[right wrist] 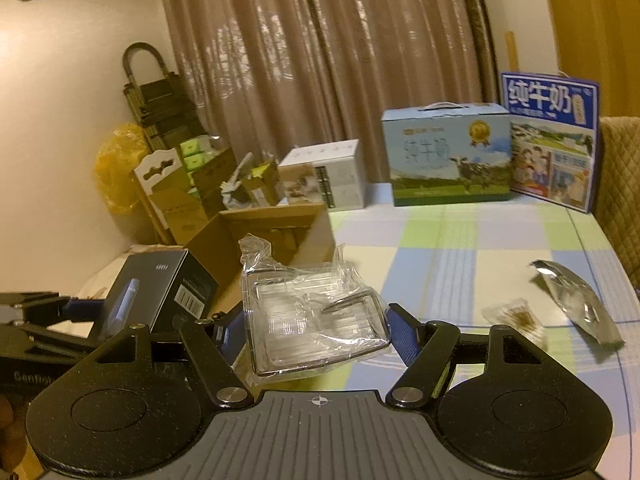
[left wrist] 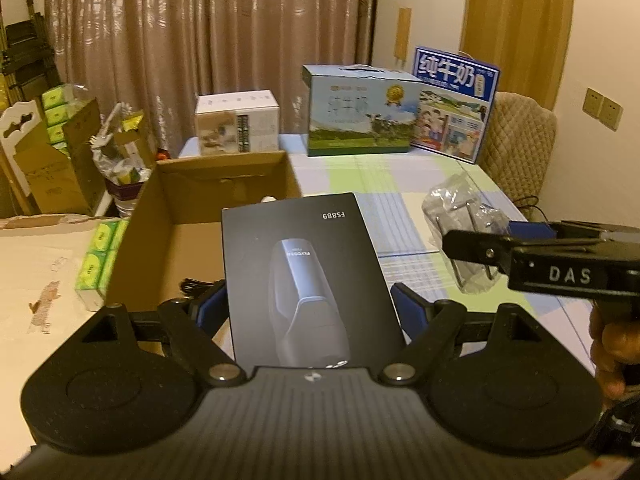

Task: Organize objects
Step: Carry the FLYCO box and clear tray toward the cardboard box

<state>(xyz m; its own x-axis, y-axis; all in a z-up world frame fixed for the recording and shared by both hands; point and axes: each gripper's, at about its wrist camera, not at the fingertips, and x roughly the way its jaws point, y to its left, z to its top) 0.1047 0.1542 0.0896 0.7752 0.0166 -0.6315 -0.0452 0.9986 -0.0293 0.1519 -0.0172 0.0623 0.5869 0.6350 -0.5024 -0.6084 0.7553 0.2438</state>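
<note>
Black shaver box [left wrist: 308,280] is held by the left gripper [left wrist: 310,312], blue pads pressed on its two long sides. It is carried above the table edge, beside the open cardboard box [left wrist: 192,216]; whether its far end overhangs the carton's right wall cannot be told.

Plastic-wrapped clear tray [right wrist: 316,320] sits between the fingers of the right gripper [right wrist: 314,334]. Left pad looks in contact, right pad close to the tray's corner; a firm clamp cannot be confirmed (wrap hides the contact line). The tray appears lifted off the checked tablecloth [right wrist: 460,260].

Step in hand, as judged: shaver box to be lowered into the carton.
- Box should be shifted left until fully inside the carton walls before descent.
- It should be kept level; grip sits near the close end, so the far end is likely to droop.
- A cable [left wrist: 200,286] lies at the carton's near edge and is best avoided, else the box will rock.
- Release only once the bottom is supported.

Orientation: the shaver box's long axis runs away from the left camera, toward the milk cartons [left wrist: 360,110] at the back. Printed face is up; the "FS889" end points away, text reading upside down from here. The carton's long axis looks roughly parallel, so little yaw correction should be needed.
</note>
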